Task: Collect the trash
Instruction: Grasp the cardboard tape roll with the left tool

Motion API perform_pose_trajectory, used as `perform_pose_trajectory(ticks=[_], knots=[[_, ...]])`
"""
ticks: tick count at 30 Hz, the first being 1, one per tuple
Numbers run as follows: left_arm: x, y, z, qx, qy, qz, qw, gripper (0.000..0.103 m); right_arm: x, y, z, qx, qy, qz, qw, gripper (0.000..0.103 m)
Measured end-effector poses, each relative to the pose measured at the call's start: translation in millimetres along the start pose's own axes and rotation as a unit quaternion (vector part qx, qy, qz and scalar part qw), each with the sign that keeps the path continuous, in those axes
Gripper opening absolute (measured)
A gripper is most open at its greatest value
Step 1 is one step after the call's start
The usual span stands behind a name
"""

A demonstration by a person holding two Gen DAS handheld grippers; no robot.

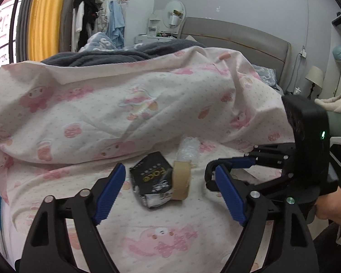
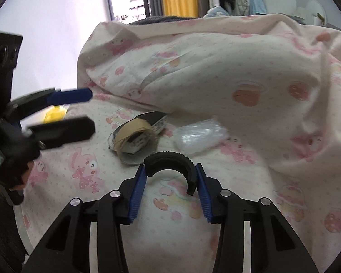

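Note:
On the pink-patterned sheet (image 1: 56, 182) lie a crumpled black packet (image 1: 151, 177), a brown tape roll (image 1: 181, 179) leaning against it, and a wad of clear plastic wrap (image 1: 188, 149) just behind. My left gripper (image 1: 169, 170) is open, its blue pads standing on either side of the packet and roll without touching them. My right gripper (image 2: 170, 175) is shut on a black ribbed curved piece (image 2: 170, 159), gripped across its two ends. It hovers just in front of the tape roll (image 2: 134, 127) and the plastic wrap (image 2: 200, 136). The left gripper (image 2: 91, 111) shows at the left of that view.
A bunched duvet (image 1: 125, 104) with the same pattern rises right behind the trash. Beyond it are a grey headboard (image 1: 238, 36), a clothes rack (image 1: 95, 11) and a lamp (image 1: 314, 77). A hand (image 1: 332, 207) holds the right gripper's handle. Something yellow (image 2: 54, 113) lies past the bed's left edge.

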State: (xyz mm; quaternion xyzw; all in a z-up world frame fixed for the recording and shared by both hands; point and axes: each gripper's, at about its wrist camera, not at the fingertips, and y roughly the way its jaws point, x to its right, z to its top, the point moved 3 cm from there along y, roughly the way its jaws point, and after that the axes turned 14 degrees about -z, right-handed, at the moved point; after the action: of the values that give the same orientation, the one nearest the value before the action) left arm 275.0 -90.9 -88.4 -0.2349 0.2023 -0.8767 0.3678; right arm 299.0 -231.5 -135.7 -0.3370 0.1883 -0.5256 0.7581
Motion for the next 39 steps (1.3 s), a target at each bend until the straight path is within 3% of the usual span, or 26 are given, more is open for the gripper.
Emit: perform_pose_trajectory(ticks=[11,19,29,39], knots=[[10.7,33.2,-4.6,-0.026,0.013,0.010,0.9995,0.058,38.9,-19.4,-2.2,0.014,0.055,0.001,0.998,0.044],[6.9,45.8,-5.9,-0.034,0.008,0.025,0.9991,0.046,46.4,-18.7,-5.7,0.011,0.060,-0.001,0.998,0.044],[2.6,47.5,-5.0,-0.032,0.002,0.032,0.9990,0.024,52.6,-21.6,-9.8,0.008,0.069,-0.001,0.998,0.044],[4.1,33.2,-4.0,-0.019,-0.021,0.000,0.9996,0.022,39.5,-29.0,1.4,0.013,0.063,0.003,0.998,0.044]])
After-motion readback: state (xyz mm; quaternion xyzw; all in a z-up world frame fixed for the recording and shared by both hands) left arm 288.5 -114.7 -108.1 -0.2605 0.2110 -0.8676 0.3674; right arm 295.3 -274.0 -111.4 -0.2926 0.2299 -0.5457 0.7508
